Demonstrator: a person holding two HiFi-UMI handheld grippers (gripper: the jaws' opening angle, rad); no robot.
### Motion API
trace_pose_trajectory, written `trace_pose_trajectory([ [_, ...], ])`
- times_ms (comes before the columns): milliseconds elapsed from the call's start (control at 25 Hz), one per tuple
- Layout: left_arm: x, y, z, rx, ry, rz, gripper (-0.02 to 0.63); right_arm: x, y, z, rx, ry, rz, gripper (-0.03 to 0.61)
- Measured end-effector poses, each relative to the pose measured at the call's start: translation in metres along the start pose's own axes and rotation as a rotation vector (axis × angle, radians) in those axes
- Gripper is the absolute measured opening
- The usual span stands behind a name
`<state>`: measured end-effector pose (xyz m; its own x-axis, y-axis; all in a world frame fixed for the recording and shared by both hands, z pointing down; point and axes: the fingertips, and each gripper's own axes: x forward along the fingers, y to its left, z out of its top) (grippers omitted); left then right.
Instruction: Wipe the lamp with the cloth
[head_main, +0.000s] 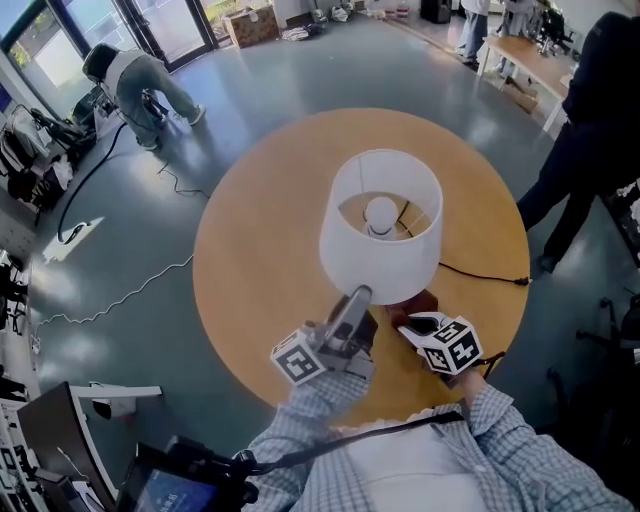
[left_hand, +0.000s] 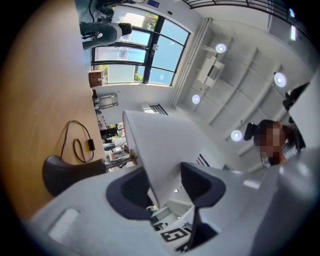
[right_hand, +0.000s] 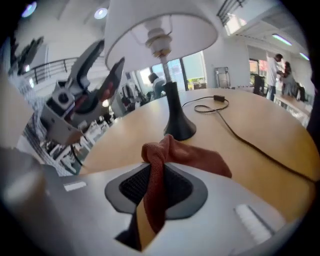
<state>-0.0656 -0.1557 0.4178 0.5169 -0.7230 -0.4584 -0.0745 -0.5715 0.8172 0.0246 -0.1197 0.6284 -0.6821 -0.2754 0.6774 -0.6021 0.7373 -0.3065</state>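
**Large open hall of the laboratory or workshop kind.** A polished grey-blue concrete floor (head_main: 270, 90) carries a loose wavy white cable (head_main: 130, 290) and a long black cable (head_main: 85, 180). Dark bags and equipment (head_main: 30, 150) are heaped along one side, near a person (head_main: 140, 80) bending over. Tall dark-framed windows (left_hand: 130, 52), round recessed ceiling lights (left_hand: 220, 48) and an upper-level railing (right_hand: 47, 66) indicate a non-domestic building. A white work table (head_main: 530, 60) stands at the far side. Over the round pale wooden counter (head_main: 250, 290), the left gripper (head_main: 358, 296) and right gripper (head_main: 405, 322) each bear a cube of square markers.
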Motion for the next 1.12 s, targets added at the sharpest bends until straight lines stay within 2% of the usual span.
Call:
trace_pose_trajectory([
  [80, -0.002, 0.001, -0.001, 0.001, 0.000, 0.004, 0.189, -0.024, -0.006, 0.017, 0.119, -0.121, 0.008, 0.078],
  [160, -0.003, 0.001, -0.001, -0.002, -0.001, 0.001, 0.188, -0.055, -0.015, 0.036, 0.190, -0.232, -0.012, 0.078],
  [320, -0.003, -0.003, 0.002, -0.005, -0.005, -0.015, 0.187, -0.120, -0.025, 0.084, 0.233, -0.435, -0.058, 0.078],
  [520, -0.003, 0.000, 0.000, -0.007, -0.001, -0.003, 0.186, -0.185, -0.021, 0.156, 0.138, -0.642, -0.104, 0.078],
  [720, -0.004, 0.000, -0.002, -0.020, -0.007, -0.010, 0.186, -0.229, 0.005, 0.234, -0.029, -0.808, -0.078, 0.078],
  [840, -0.004, 0.003, -0.003, -0.030, -0.006, 0.004, 0.184, -0.238, 0.016, 0.266, -0.103, -0.853, -0.060, 0.078],
  [920, -0.003, 0.004, -0.001, -0.042, -0.011, 0.006, 0.184, -0.229, 0.013, 0.273, -0.113, -0.839, -0.056, 0.078],
  [1120, -0.003, 0.003, -0.005, -0.023, 0.010, 0.012, 0.183, -0.196, -0.017, 0.246, -0.038, -0.717, -0.102, 0.078],
])
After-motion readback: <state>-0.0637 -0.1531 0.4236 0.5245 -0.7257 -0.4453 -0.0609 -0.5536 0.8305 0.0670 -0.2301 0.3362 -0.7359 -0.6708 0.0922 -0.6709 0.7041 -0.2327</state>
